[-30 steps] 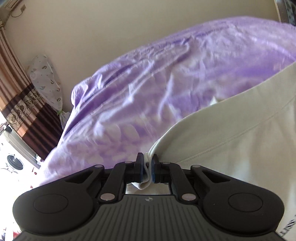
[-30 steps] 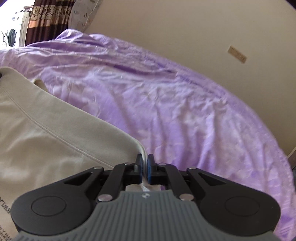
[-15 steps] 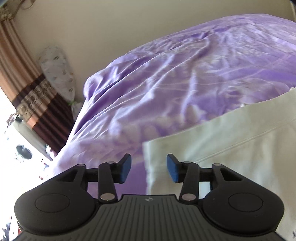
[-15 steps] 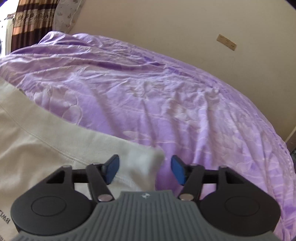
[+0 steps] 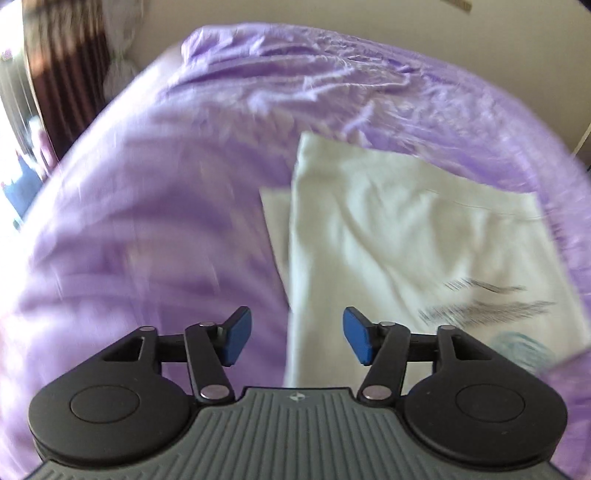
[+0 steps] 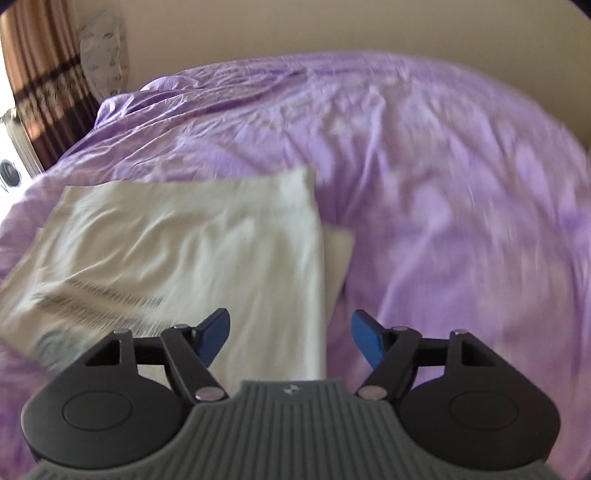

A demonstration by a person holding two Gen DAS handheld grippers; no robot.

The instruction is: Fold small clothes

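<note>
A wrinkled purple bedsheet covers the bed in front of you; a plain cream wall rises behind it, and brown striped curtains hang at the far left corner; the folded pale garment lies flat on the sheet, printed side up. Your left tool and your right tool have both just been opening; each now stands spread above the cloth, pinching nothing.

Home bedroom, bed under rumpled purple sheet, striped brown curtain, plain cream wall
</note>
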